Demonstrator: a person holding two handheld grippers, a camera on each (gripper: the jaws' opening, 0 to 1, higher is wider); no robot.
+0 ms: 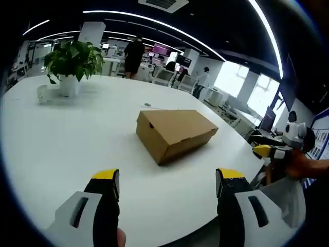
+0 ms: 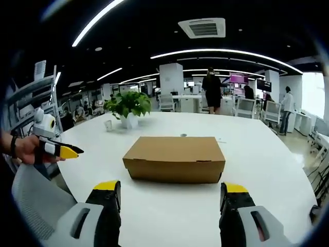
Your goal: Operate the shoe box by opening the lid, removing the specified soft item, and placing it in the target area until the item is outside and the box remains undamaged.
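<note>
The shoe box (image 2: 174,159) has its lid shut, so whatever lies inside is hidden. In the left gripper view the right gripper (image 1: 271,151) is cut off by the right edge, and how its jaws stand cannot be told. A small white object (image 1: 42,94) near the potted plant (image 1: 73,64) at the far left is too small to identify.

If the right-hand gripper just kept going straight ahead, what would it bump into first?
Most likely the closed cardboard shoe box: it lies on the white table straight ahead of the open right gripper, its long side facing the jaws. Depth is hard to judge.
</note>
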